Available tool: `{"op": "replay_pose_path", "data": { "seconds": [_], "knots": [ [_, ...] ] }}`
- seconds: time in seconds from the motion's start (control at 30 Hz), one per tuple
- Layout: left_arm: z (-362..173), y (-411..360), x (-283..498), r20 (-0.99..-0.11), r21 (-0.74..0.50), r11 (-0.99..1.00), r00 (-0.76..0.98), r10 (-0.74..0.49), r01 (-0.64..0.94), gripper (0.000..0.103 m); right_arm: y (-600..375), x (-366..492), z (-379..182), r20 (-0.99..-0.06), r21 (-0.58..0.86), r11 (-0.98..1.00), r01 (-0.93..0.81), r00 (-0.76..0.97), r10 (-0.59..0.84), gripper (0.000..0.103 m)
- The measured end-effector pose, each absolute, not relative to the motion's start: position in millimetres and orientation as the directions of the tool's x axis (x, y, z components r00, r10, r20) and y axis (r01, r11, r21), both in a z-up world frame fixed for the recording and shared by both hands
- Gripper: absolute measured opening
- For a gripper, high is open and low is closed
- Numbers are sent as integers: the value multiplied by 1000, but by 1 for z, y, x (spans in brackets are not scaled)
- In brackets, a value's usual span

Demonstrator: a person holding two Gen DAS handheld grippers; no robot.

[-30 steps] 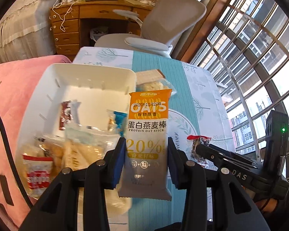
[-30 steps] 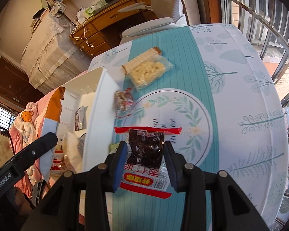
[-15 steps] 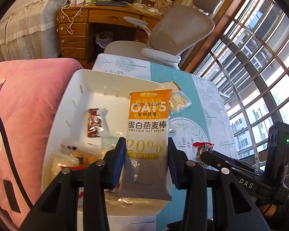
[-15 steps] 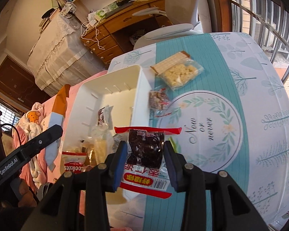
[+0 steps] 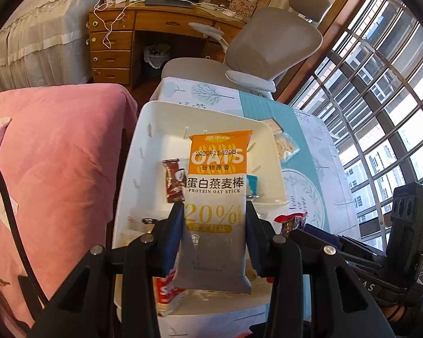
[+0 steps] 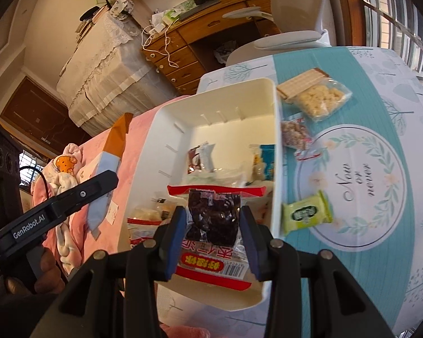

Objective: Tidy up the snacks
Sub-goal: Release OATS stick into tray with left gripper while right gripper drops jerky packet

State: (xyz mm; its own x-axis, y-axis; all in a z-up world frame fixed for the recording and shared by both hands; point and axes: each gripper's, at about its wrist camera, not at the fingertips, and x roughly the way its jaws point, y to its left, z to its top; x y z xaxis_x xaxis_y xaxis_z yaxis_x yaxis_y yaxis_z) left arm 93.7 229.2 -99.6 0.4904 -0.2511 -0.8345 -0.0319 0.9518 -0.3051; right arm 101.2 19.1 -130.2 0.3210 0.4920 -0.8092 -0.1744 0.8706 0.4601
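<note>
Table: white bin (image 6: 276, 152) on leafy cloth
Left gripper (image 5: 214, 236): clamped on oat bar (image 5: 217, 186)
Right gripper (image 6: 213, 233): pinching dark snack packet (image 6: 214, 219)
Tip: lower both over bin (bare far end), then let go

Black grippers, blue-padded fingers (image 5: 174, 233), silver screws, white "GenRobot.AI" lettering, bare skin

The table (image 6: 380, 267) wore a teal-and-white leaf-print cloth. On it sat a white bin (image 6: 276, 152) at its nine o'clock edge. At twelve lay a wafer pack (image 6: 299, 86) touching a puffs bag (image 6: 323, 100); a nut packet (image 6: 296, 136) and a green packet (image 6: 307, 211) lay just beside the bin.
</note>
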Motion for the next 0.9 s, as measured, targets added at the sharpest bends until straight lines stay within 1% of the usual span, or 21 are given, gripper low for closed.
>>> {"op": "replay_pose_path", "data": {
  "seconds": [0.2,0.23,0.27,0.33,0.37,0.47,0.77,0.83,0.9],
  "knots": [
    [-105,242,94,-848,-286,958,471,-241,-25,41,42,97,-136,-804,472,860,-194,307,510,40],
    [-105,242,94,-850,-283,959,468,-241,-22,47,45,96,-136,-802,473,860,-194,309,511,40],
    [-106,242,93,-850,-285,959,466,-245,-15,55,46,96,-137,-801,475,859,-192,309,512,41],
    [-106,243,94,-851,-282,959,464,-244,-13,63,45,94,-137,-803,473,863,-180,316,506,49],
    [-106,242,94,-851,-283,959,463,-246,-11,63,45,93,-136,-803,471,865,-173,321,502,53],
    [-107,238,95,-853,-293,956,453,-258,-9,68,40,89,-135,-805,467,869,-161,328,493,53],
    [-115,206,94,-865,-312,950,404,-298,32,68,6,79,-135,-834,441,894,-81,331,442,54],
    [-115,197,93,-864,-313,949,404,-302,39,68,-4,77,-135,-836,439,896,-67,334,435,55],
    [-114,188,92,-863,-313,949,406,-300,37,68,-13,76,-135,-839,437,898,-56,335,430,59]
  ]
}}
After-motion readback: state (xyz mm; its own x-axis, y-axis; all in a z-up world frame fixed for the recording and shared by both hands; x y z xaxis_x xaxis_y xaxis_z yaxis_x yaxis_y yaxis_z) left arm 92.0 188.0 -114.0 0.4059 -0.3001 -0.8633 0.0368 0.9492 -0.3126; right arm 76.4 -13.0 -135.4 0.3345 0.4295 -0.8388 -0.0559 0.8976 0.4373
